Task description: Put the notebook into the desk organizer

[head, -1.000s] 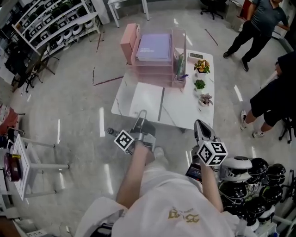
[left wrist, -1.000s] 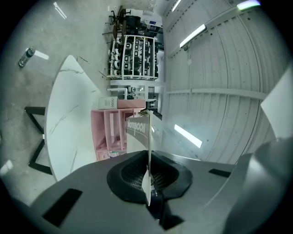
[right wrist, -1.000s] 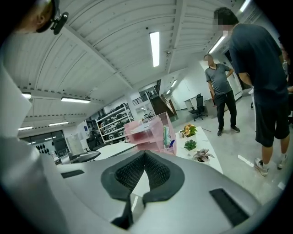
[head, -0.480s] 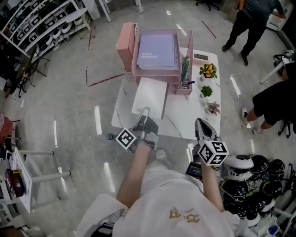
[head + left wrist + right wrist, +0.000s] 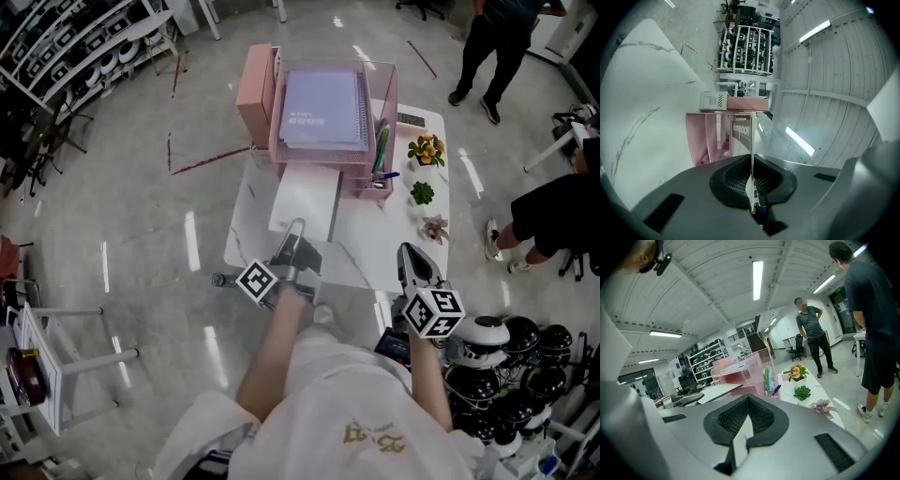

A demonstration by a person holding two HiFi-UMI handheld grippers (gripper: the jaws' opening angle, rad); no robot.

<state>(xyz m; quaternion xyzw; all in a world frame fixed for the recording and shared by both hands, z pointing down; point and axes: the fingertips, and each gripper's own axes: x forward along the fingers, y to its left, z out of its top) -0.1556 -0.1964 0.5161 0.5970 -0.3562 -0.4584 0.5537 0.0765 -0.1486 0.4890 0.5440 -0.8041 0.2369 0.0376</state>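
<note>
My left gripper (image 5: 295, 231) is shut on the near edge of a white notebook (image 5: 306, 197), which lies flat above the white table (image 5: 375, 244). The notebook's far edge reaches the lower tier of the pink desk organizer (image 5: 257, 90). A purple notebook (image 5: 322, 99) lies on the organizer's top tray. In the left gripper view the white notebook (image 5: 751, 137) shows edge-on, pinched in the gripper (image 5: 752, 187), with the organizer (image 5: 701, 136) just ahead. My right gripper (image 5: 410, 251) is shut and empty, hanging over the table's near right edge; its own view shows the gripper (image 5: 745, 420) with pads together.
Three small potted plants (image 5: 423, 192) stand along the table's right side. Pens sit in the organizer's right compartment (image 5: 380, 155). Two people (image 5: 553, 211) stand to the right. Helmets (image 5: 520, 375) lie on the floor at lower right; shelving (image 5: 56, 47) lines the far left.
The left gripper has carried the white notebook forward, so its far edge now meets the organizer's lower tier. The right gripper has stayed shut beside the table.
</note>
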